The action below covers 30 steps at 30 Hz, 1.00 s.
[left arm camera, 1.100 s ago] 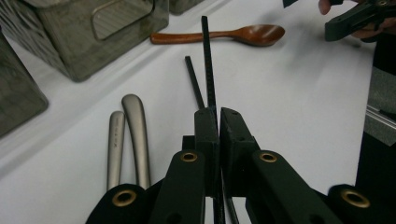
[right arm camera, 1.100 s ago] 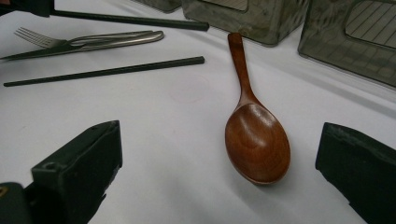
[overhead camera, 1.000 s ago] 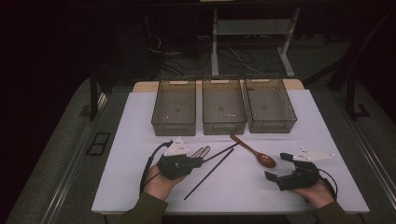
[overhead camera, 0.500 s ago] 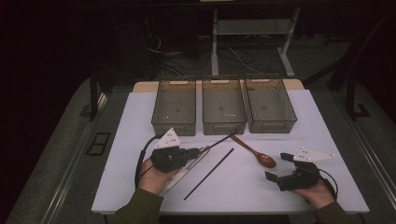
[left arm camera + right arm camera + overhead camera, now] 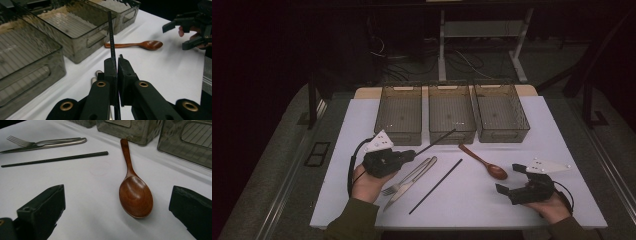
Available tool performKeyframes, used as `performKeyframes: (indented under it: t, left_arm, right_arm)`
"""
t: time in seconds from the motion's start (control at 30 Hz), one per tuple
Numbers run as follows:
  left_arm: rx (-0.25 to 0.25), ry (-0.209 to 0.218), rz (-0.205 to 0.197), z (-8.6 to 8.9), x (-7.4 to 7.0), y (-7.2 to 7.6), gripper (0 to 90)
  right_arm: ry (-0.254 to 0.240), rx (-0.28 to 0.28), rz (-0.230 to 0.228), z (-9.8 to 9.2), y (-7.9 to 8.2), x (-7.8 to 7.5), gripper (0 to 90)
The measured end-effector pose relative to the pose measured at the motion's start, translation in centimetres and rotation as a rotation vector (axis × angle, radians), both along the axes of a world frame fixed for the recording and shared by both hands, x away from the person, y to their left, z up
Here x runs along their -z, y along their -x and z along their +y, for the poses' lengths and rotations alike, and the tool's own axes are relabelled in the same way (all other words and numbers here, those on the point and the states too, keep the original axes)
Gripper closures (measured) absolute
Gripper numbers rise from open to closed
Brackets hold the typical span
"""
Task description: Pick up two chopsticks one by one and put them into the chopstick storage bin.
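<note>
High view: my left gripper (image 5: 409,156) had lifted one chopstick (image 5: 437,140) off the counter (image 5: 562,150), jaws clamped; right gripper (image 5: 514,179) gaped by the spoon (image 5: 484,162).

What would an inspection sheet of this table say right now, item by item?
Surface: white table top, bare at its front edge.
Job's things: black chopstick clamped in the left gripper, lifted, tip toward the middle bin; second chopstick flat on the table; left bin and right bin look empty.
Clutter: wooden spoon, fork and knife lying loose.
Grippers: left shut on the chopstick; right gripper open, facing the spoon.
Cables: black cable loops from the left gripper.
Surroundings: dark floor, a metal stand behind.
</note>
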<state>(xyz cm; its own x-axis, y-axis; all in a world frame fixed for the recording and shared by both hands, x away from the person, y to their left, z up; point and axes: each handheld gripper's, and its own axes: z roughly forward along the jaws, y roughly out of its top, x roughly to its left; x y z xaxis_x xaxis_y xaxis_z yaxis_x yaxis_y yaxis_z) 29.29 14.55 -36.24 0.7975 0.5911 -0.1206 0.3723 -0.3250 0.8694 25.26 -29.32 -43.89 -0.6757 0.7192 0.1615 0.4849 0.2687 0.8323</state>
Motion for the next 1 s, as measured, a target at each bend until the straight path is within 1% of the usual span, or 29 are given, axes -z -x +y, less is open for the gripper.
performKeyframes:
  t: [0.23,0.6,0.8,1.0]
  left_arm:
    - [-0.033,0.011,-0.004,1.2,-0.2,-0.4,86.1]
    - [-0.086,0.03,-0.01,2.8,-0.4,-1.6,86.1]
    - [-0.118,0.027,-0.023,3.5,-0.8,-2.3,86.1]
    - [-0.15,0.014,-0.033,3.8,-1.3,-3.6,86.1]
  right_arm:
    - [0.001,0.0,-0.002,0.1,0.0,0.0,0.8]
    - [0.003,0.001,-0.001,0.1,-0.1,0.0,0.8]
    - [0.003,0.002,0.0,0.1,0.0,0.0,0.8]
    - [0.001,0.005,0.0,0.1,0.0,0.0,0.8]
